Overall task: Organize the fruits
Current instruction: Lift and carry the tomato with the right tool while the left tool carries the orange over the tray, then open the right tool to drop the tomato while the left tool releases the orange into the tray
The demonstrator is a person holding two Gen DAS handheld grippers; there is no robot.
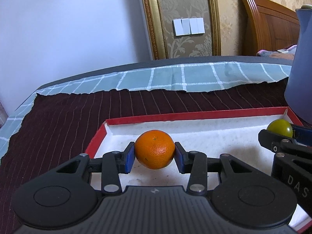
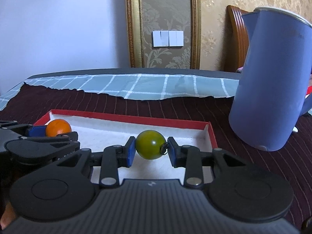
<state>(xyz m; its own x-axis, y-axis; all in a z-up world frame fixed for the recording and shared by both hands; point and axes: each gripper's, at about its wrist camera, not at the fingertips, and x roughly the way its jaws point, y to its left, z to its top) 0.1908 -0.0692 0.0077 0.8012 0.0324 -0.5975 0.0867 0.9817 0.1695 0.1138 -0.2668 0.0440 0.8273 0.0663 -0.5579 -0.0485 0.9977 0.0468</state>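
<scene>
The orange [image 1: 155, 149] is clamped between the pads of the left gripper [image 1: 155, 154], above the white floor of the red-rimmed tray [image 1: 195, 115]. Further right, the right gripper [image 2: 150, 149] squeezes a green fruit [image 2: 150, 144] over the same tray, near the blue jug [image 2: 269, 78].

Right tongs [image 2: 149, 149] clamping green fruit [image 2: 150, 144] over red-rimmed tray [image 2: 211, 136], blue jug [image 2: 269, 89] beside

Blue jug [image 2: 271, 81], dark striped cloth [image 2: 195, 107]

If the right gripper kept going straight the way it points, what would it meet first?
Probably the white floor of the red-rimmed tray, then its far wall; the right gripper, shut on the green fruit, points downward over it. Depth unclear.
</scene>
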